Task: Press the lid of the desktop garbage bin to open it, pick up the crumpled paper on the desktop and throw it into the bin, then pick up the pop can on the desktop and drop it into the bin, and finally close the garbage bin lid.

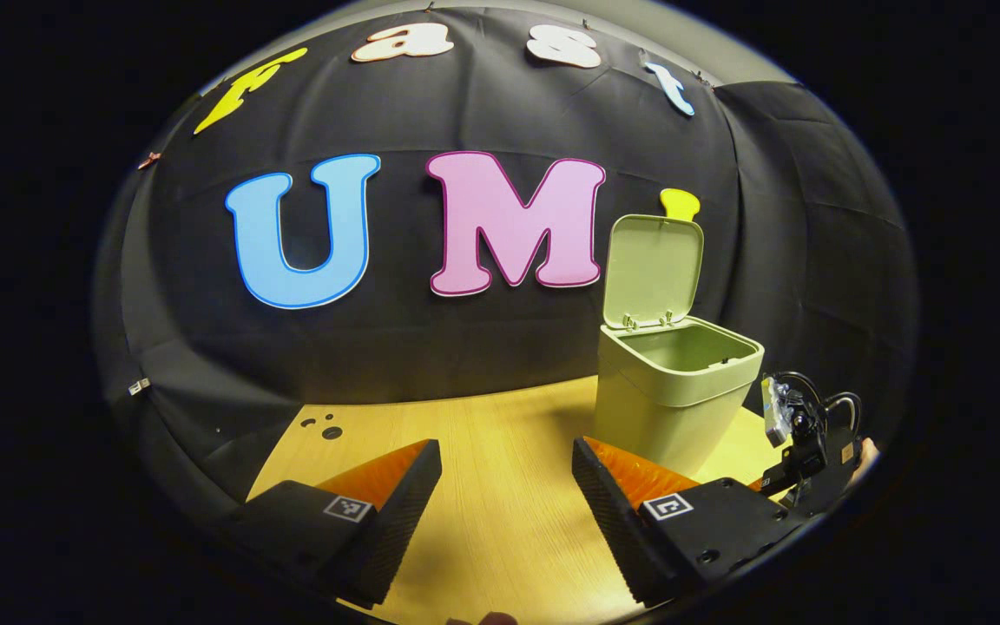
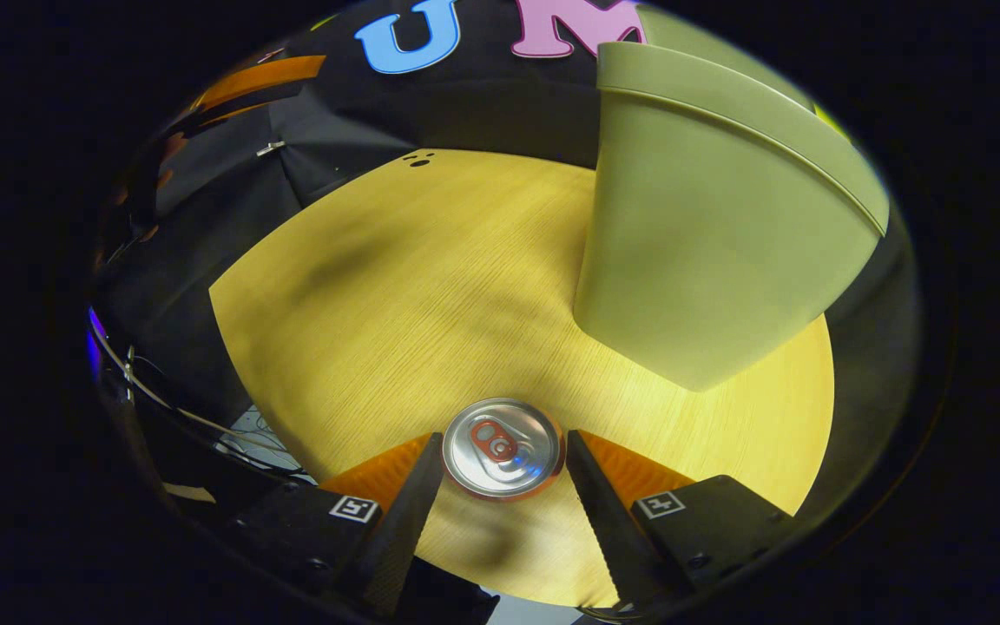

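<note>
Right gripper view, nearest first: we see the right gripper [image 2: 503, 451] pointing down at the bench [image 2: 396, 312], its two fingers [image 2: 413, 495] standing on either side of the pop can [image 2: 502, 447]. The can stands upright on the bench, top and pull tab facing the camera. Each fingertip sits at the can's rim; we cannot tell whether both press on it or merely flank it, so we cannot tell if the grip is made. Just beyond the can, up and to the right of it, rises the green bin [image 2: 708, 243], its body tapering toward the base. Can and bin stand near each other but apart, with a strip of bare wood between.

Left gripper view, nearest first: the left gripper [image 1: 507, 469] hangs above the bench [image 1: 500, 434] with fingers spread wide, nothing between them. Beyond its right finger stands the bin [image 1: 669, 395], on the right part of the bench. The lid [image 1: 652, 269] is swung up on its rear hinge, standing nearly upright behind the mouth; the inside of the bin looks green, and its floor is hidden from us. Just right of the bin, low down, we make out the other gripper's body [image 1: 804, 443] with cables, and the edge of a hand [image 1: 866, 451] behind it. Left of the bin, at the bench's far left corner, are a few small dark holes [image 1: 324, 426].
</note>
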### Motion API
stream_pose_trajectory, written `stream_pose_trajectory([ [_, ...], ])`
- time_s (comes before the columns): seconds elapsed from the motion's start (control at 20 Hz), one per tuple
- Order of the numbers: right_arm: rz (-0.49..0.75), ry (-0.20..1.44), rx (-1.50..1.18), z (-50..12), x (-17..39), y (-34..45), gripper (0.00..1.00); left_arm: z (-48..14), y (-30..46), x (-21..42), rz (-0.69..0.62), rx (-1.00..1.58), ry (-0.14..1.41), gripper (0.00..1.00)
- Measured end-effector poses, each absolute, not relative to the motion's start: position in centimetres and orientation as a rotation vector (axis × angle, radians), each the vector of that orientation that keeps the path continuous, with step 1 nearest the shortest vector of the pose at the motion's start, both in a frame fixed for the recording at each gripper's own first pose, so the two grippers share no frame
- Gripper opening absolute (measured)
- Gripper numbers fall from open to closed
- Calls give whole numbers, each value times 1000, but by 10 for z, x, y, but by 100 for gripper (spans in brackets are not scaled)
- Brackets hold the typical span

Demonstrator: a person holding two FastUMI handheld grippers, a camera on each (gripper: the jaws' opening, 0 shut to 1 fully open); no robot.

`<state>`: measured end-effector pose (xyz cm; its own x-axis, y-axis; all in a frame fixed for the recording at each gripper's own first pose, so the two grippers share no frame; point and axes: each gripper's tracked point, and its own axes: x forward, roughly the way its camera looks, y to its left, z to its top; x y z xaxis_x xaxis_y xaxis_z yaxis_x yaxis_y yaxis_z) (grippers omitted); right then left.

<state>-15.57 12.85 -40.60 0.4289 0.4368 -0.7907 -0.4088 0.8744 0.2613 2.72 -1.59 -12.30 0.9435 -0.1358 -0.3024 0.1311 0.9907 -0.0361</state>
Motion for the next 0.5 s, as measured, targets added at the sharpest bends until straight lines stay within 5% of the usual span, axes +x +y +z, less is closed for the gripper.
stream_pose_trajectory([
  [0.5,548,994,52,-403,-158,127,86,-126,-14,28,-132,-13,314,97],
])
